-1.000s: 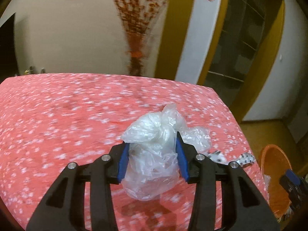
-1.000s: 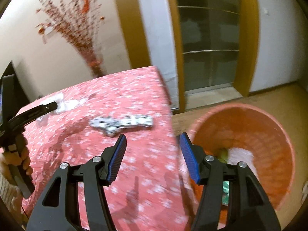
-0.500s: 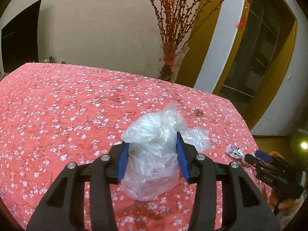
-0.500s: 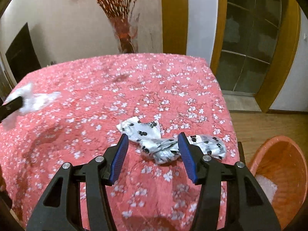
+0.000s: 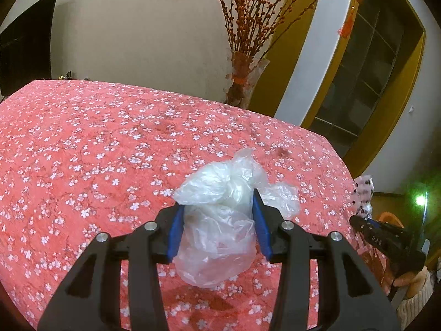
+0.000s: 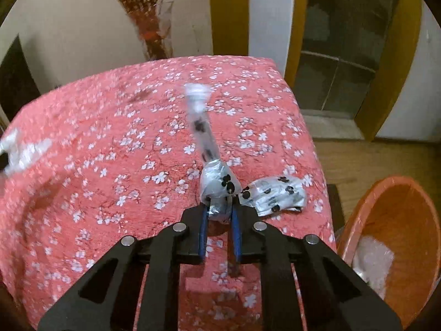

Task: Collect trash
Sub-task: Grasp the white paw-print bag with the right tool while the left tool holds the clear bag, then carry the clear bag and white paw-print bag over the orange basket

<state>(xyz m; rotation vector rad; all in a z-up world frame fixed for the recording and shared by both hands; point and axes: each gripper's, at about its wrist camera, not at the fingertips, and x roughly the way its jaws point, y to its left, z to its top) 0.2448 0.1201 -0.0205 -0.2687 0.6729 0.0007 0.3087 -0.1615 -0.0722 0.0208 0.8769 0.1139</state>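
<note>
Paw-print wrapper [image 6: 220, 190] now clamped in right gripper [image 6: 219, 215], lifted off the floral tablecloth [image 6: 110, 143]; 0.5 s ago the jaws were apart, straddling it on the cloth. One end sticks up, motion-blurred; the other hangs right. Left gripper [image 5: 217, 220] unchanged, still clenched on crumpled clear plastic bag [image 5: 223, 215] above the table. Orange bin [image 6: 399, 234] at right, beside the table, white trash inside.

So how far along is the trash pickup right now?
Partly done: the orange bin already has something white in it. In hand: the left claw grips a clear plastic bag, and the right claw pinches a paw-print wrapper lifted off the tablecloth. Left: drop both in the bin; I see no other trash on the table.
</note>
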